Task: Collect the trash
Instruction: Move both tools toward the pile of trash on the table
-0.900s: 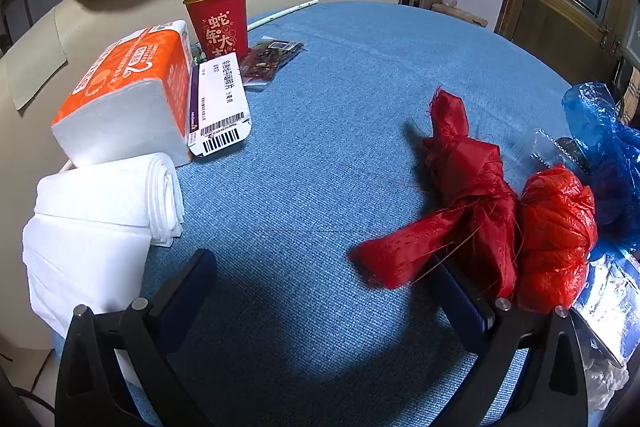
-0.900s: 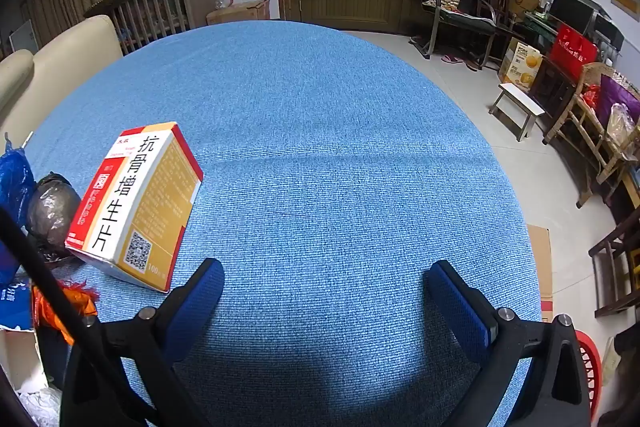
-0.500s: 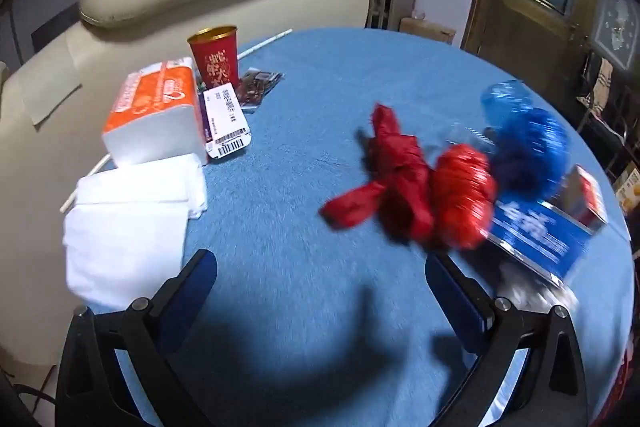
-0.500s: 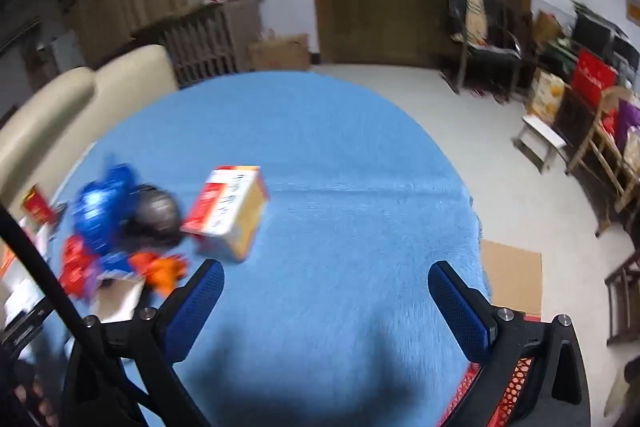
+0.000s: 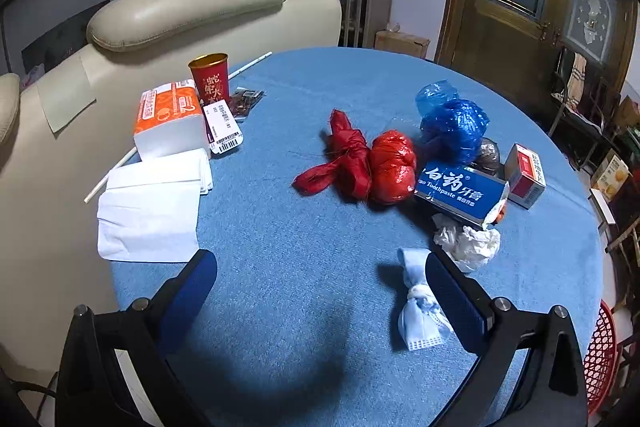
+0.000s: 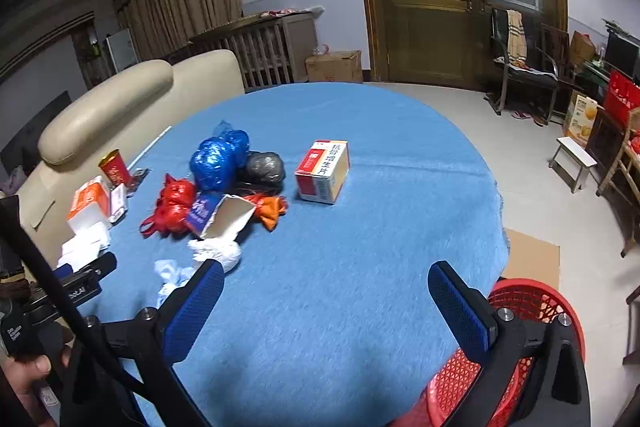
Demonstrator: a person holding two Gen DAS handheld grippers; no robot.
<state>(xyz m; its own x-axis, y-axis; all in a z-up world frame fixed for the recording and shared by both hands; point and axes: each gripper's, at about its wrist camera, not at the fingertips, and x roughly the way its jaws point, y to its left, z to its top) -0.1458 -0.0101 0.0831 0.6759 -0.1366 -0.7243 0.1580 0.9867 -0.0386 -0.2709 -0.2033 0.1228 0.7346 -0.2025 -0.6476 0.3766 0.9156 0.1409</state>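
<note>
My right finger (image 5: 456, 291) covers part of the face mask (image 5: 420, 311). The red basket (image 5: 600, 355) is cut off at the frame's edge. I can't read the paper slip (image 5: 222, 127).

Knotted bags (image 5: 372, 163) mid-table (image 5: 280, 307), toothpaste box (image 5: 460, 189) right of them, tissue pack (image 5: 168, 117) far left, basket (image 6: 520, 311) beside the table's edge

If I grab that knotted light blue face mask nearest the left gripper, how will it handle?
The face mask looks like thin, crumpled fabric, so probably floppy and very light; it should squash between the jaws rather than resist. It lies flat on the tablecloth, so a push would likely drag it, not roll it.
</note>
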